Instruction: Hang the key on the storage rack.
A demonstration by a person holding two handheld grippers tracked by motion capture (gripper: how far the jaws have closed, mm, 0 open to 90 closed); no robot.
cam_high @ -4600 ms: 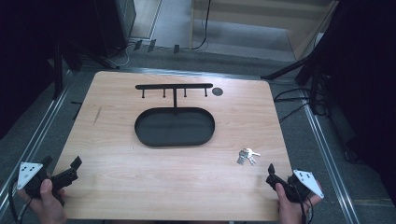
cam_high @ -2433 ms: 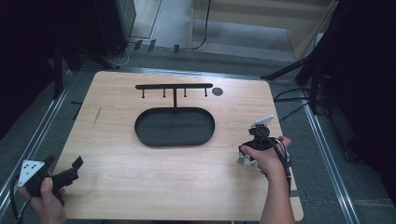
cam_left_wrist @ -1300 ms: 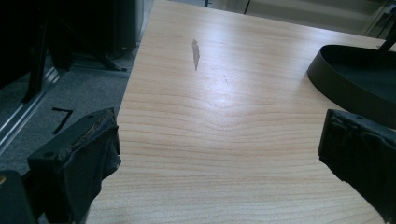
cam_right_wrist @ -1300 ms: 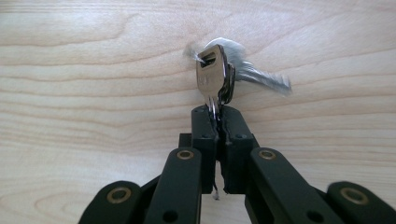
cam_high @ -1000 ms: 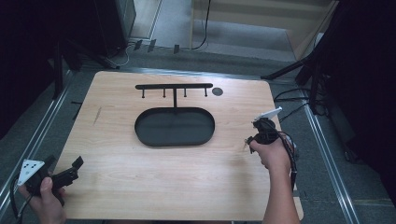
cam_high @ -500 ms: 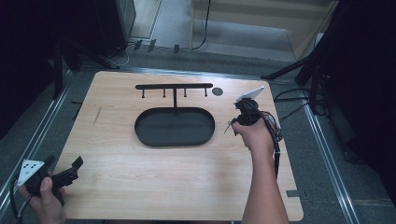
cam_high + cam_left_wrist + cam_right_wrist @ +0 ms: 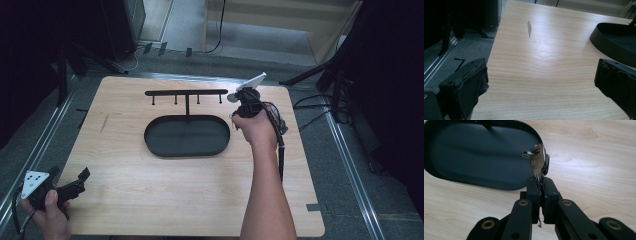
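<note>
My left gripper (image 7: 75,182) rests at the near left corner of the wooden table (image 7: 125,200), jaws wide apart on nothing, where it has stayed throughout. My right gripper (image 7: 540,185) has lifted the keys (image 7: 537,161) off the tabletop and carried them up beside the black tray (image 7: 187,136), jaws clamped on them, near the hook rack (image 7: 186,93), so I judge hanging comes next. Around the pale table lie grey floor and cables
</note>
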